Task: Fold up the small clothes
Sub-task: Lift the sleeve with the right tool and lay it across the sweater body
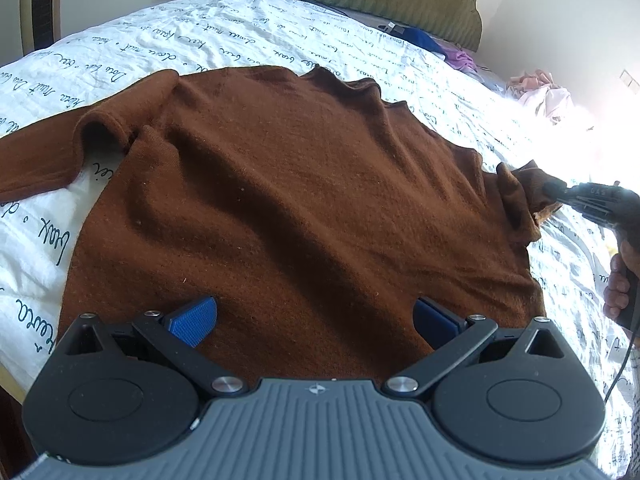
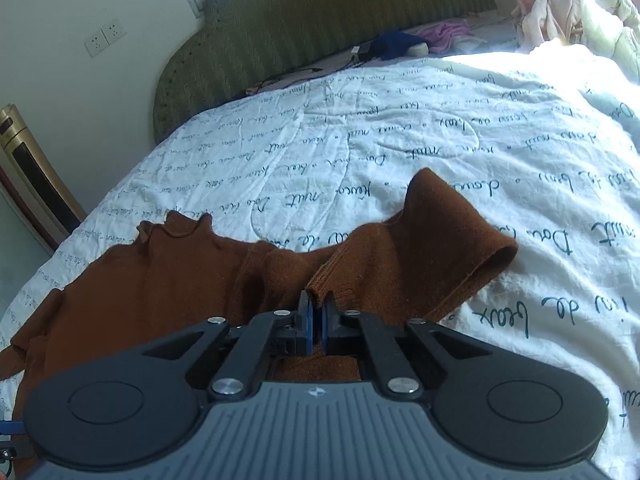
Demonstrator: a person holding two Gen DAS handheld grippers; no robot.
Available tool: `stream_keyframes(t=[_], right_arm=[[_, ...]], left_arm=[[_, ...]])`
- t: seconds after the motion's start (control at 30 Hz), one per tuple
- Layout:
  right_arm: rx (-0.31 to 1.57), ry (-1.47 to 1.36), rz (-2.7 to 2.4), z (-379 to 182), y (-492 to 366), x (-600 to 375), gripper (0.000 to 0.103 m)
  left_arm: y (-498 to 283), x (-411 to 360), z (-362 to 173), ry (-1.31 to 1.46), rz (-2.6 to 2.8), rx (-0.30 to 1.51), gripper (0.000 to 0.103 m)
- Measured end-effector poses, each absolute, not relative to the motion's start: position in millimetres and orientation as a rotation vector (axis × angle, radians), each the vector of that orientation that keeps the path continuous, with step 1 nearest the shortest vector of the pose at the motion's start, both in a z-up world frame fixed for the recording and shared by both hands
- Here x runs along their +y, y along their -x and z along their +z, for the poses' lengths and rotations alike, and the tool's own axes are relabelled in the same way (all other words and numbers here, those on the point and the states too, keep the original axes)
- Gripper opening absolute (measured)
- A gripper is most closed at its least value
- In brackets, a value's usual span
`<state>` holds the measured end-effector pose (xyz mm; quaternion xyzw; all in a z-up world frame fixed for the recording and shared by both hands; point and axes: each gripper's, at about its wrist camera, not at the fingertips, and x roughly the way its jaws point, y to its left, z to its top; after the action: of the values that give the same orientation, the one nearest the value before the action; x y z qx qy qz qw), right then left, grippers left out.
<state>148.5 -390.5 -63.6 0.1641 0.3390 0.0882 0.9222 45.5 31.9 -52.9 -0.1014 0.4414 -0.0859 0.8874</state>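
One brown sweater point(image 1: 304, 208) spread flat on bed quilt point(image 1: 168, 40), white w/ script print, body lying wide across middle, neck edge twd far side. One sleeve point(image 1: 36, 168) stretched out on far-left side in left wrist view; other sleeve point(image 2: 440, 248) bunched & doubled over at opposite side.

Right gripper point(image 2: 317, 312) clamped tight on cuff point(image 2: 324, 280) of that doubled sleeve — pads point(image 2: 308, 320) pressed together w/ ribbed edge pinched between, no gap visible. Same seen from left wrist view: right gripper point(image 1: 550, 192) biting knit at sweater's side edge, person's hand point(image 1: 618, 284) on handle below.

Left gripper point(image 1: 314, 316) wide apart, holding nothing; blue pads point(image 1: 192, 316) hovering over or resting on hem area near lower body — contact not clear.

Step in hand, prob: first sleeve fold, grip just secured, sleeve not yet laid in.

Next move calls for: lifting cuff slightly, carrying it inward across chest so sleeve lies straight on body, no twist. Left pads pressing down on body to stop knit sliding on quilt. Then same w/ other sleeve.
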Motion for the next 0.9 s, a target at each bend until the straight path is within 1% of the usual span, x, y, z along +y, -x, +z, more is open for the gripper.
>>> stream_keyframes(t=[0.13, 0.3, 0.43, 0.53, 0.7, 0.9], right_arm=[[0.613, -0.304, 0.158, -17, -139, -403, 0.003], [0.580, -0.222, 0.134, 44, -138, -413, 0.003], [0.559, -0.125, 0.206, 92, -134, -378, 0.003], [0.534, -0.107, 0.306, 117, -130, -345, 0.003], [0.555, -0.067, 0.500, 133, -135, -268, 0.004], [0.633, 0.007, 0.682, 125, -164, -167, 0.004]], left_arm=[[-45, 32, -52, 0.211, -0.181, 0.914, 0.103], [-44, 27, -51, 0.182, -0.179, 0.906, 0.103], [-43, 25, -51, 0.169, -0.183, 0.910, 0.103], [-40, 24, -48, 0.151, -0.194, 0.906, 0.103], [-35, 22, -43, 0.102, -0.200, 0.890, 0.103], [-32, 23, -44, 0.083, -0.204, 0.892, 0.103]])
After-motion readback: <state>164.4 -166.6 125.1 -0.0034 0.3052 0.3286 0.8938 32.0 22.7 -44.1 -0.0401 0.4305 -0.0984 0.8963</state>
